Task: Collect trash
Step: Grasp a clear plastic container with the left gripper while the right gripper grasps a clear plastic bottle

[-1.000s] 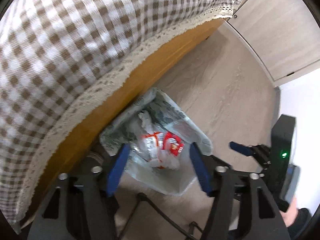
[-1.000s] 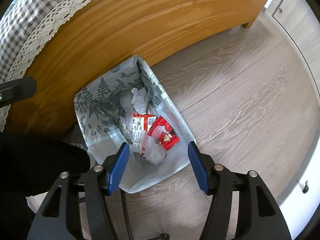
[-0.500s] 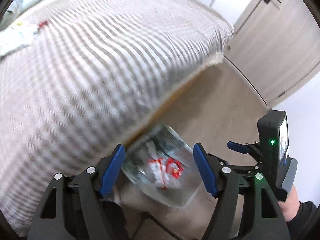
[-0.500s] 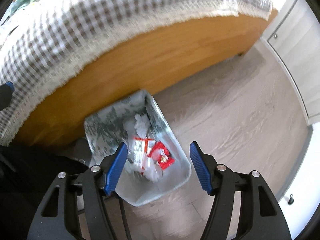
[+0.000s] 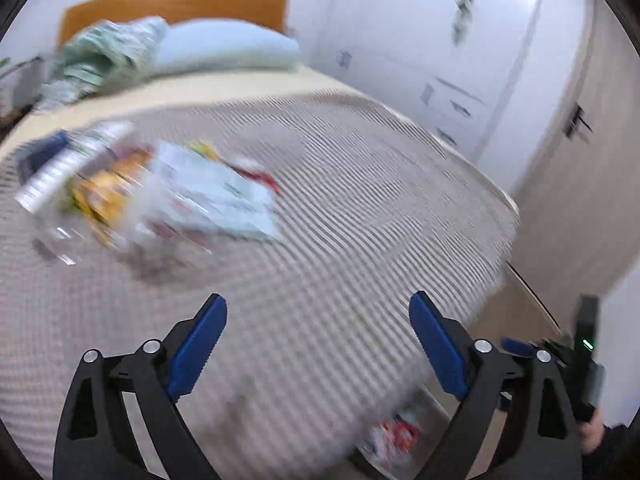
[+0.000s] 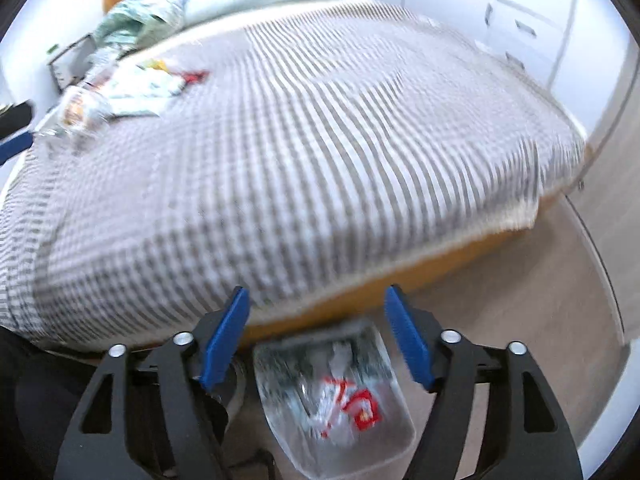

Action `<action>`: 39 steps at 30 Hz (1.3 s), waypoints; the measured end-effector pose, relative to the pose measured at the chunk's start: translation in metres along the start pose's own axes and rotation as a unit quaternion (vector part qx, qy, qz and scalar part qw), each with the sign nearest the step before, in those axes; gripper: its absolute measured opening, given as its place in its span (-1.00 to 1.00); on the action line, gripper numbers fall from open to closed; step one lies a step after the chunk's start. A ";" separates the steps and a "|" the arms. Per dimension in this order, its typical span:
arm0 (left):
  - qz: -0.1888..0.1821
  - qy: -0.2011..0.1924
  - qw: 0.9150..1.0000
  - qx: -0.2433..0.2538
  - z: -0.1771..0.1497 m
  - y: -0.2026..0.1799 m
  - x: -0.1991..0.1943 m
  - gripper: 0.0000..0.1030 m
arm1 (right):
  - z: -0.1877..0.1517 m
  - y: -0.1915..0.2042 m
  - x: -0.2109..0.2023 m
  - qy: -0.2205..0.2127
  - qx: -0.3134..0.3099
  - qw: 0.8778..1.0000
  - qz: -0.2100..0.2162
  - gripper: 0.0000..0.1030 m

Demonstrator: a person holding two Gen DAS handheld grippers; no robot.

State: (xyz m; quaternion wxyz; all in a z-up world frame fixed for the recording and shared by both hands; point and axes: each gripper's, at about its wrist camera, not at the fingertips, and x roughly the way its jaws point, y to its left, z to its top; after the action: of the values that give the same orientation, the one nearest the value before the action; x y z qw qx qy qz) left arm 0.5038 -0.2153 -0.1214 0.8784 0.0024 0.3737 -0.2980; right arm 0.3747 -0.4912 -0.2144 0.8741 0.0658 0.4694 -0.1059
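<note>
No label readable through blur; lined trash bin [image 6: 334, 396] beside the bed [image 6: 320, 140] holds red-white wrappers [image 6: 352, 400], more trash [image 5: 160, 196] on the bed, left tool [image 5: 318, 344] and right tool [image 6: 316, 336] opening, empty.

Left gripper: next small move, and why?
Probably carry the left gripper forward and left toward the litter pile on the checked bedspread. Its jaws are opening with nothing between them, earlier wrappers already lie in the lined bin on the floor, and the pile is the trash left on the bed.
</note>
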 end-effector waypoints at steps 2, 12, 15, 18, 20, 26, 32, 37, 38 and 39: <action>0.014 -0.011 1.000 -0.006 0.017 0.024 -0.002 0.78 | 0.009 0.010 -0.004 -0.010 -0.012 1.000 0.003 0.35; 0.049 0.035 0.998 -0.006 0.081 0.107 0.052 0.43 | 0.020 0.042 -0.006 -0.018 -0.053 0.998 0.013 0.35; 0.040 0.072 0.996 -0.034 0.073 0.114 0.068 -0.34 | 0.020 0.045 -0.004 -0.012 -0.052 0.998 0.015 0.35; -0.005 0.069 0.995 -0.078 0.053 0.116 0.061 -0.71 | 0.018 0.046 -0.001 -0.008 -0.052 0.998 0.017 0.35; -0.044 0.057 0.992 -0.103 0.039 0.113 0.043 -0.93 | 0.018 0.047 0.000 -0.006 -0.052 0.998 0.020 0.35; -0.049 0.008 0.991 -0.121 -0.001 0.105 -0.055 -1.00 | 0.031 0.066 0.002 -0.012 -0.062 0.997 0.049 0.35; 0.048 -0.063 0.982 -0.173 -0.028 0.162 -0.153 -1.00 | 0.078 0.167 0.008 -0.028 -0.133 0.981 0.136 0.35; 0.121 -0.065 0.967 -0.217 -0.042 0.209 -0.175 -1.00 | 0.132 0.306 0.017 -0.052 -0.183 0.965 0.182 0.35; 0.126 -0.065 0.964 -0.224 -0.044 0.216 -0.178 -1.00 | 0.143 0.337 0.024 -0.049 -0.188 0.965 0.177 0.35; 0.130 -0.065 0.963 -0.228 -0.045 0.220 -0.179 -1.00 | 0.154 0.367 0.033 -0.045 -0.194 0.963 0.180 0.35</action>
State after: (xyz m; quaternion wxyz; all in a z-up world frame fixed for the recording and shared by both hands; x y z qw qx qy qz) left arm 0.4927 0.0690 -0.0846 0.9093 -0.1684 0.3704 -0.0873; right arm 0.6076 -0.1732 -0.1515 0.8949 -0.0260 0.4218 0.1437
